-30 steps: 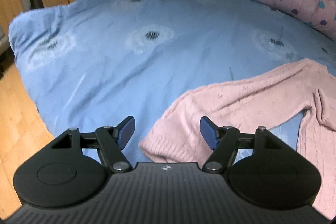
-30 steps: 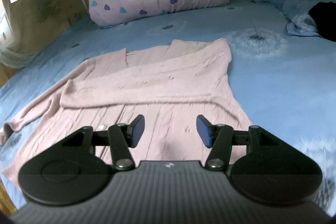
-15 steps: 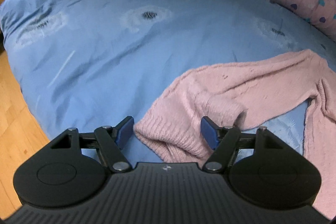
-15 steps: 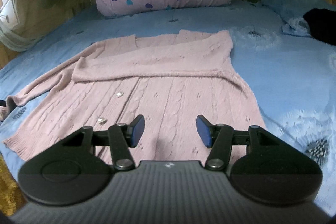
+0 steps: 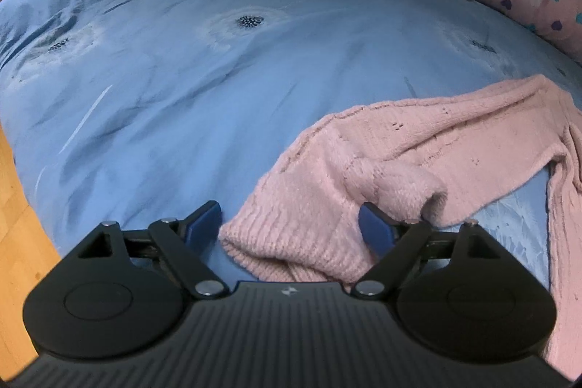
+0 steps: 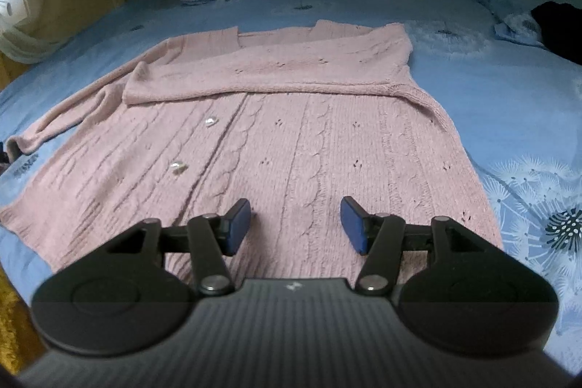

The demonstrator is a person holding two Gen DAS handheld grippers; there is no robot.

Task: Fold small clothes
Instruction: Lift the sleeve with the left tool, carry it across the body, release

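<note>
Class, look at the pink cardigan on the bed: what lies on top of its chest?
One sleeve lies folded across the pink cardigan, above two buttons. Whatever the sleeve covers cannot be seen.

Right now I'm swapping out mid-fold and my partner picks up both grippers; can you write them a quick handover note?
Left hand-held gripper: open, its fingers either side of the ribbed cuff of the left sleeve, not yet closed.
Right hand-held gripper: open, hovering over the lower body of the pink cardigan, holding nothing.
The cardigan lies flat on the blue duvet, buttons up.
Done: right sleeve folded across the chest.
Left: probably close on the cuff, fold that sleeve across, then fold the body.
</note>
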